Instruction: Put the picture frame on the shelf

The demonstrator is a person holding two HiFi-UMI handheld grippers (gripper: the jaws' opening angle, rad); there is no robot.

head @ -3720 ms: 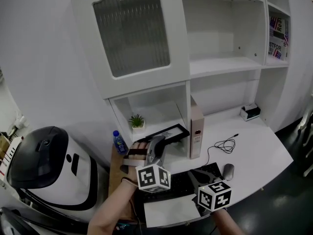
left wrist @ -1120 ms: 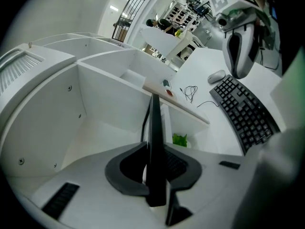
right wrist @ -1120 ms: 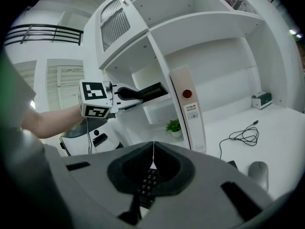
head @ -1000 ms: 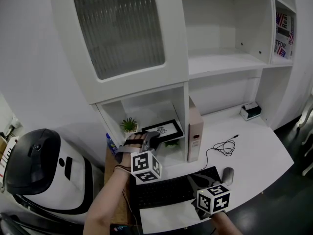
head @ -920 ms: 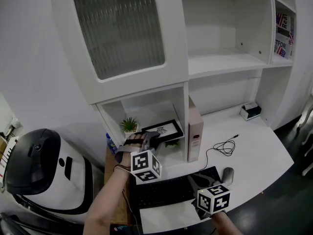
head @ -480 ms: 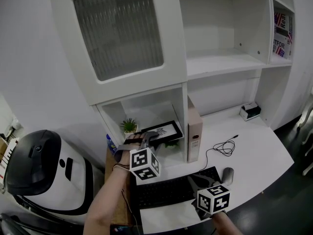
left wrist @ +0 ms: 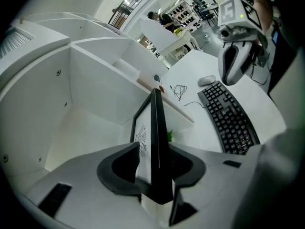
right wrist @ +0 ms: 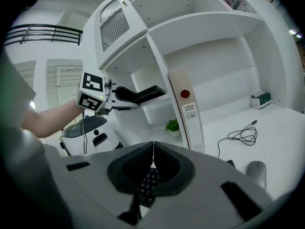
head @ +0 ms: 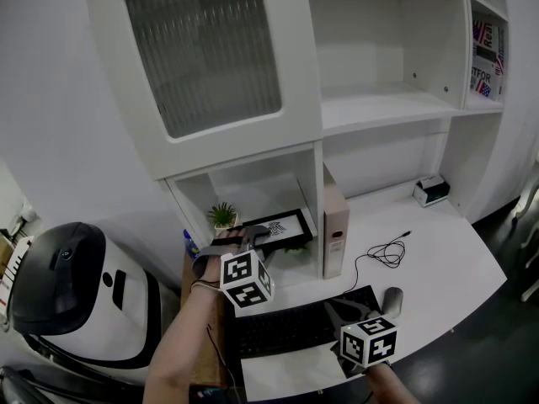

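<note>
View from the head, with both gripper views. The picture frame (head: 284, 226), black-edged around a white sheet with a line drawing, sits tilted at the mouth of the low shelf compartment (head: 253, 178), left of centre, under a cabinet door (head: 206, 53) with ribbed glass. Whether its lower edge rests on the board cannot be told. The left gripper (head: 258, 235) has just been loosening: its jaws stand parted, the frame edge-on between them, and one pad shows a clear gap. The right gripper (right wrist: 153, 150) is clenched and empty, held low above the keyboard (head: 286, 326).

A small potted plant (head: 223, 216) stands at the back left of the compartment, close to the frame. The compartment's right wall and an upright binder (head: 334, 225) bound it on the right. A blue-capped bottle (head: 189, 244) stands left of the hand. A coiled cable (head: 387, 252), a mouse (head: 393, 296) and a small box (head: 430, 192) lie on the desk (head: 438, 259) to the right.

The binder carries a red dot and a barcoded label; its print is too small to read. Books (head: 482, 53) at upper right show letters ending "FOR".
</note>
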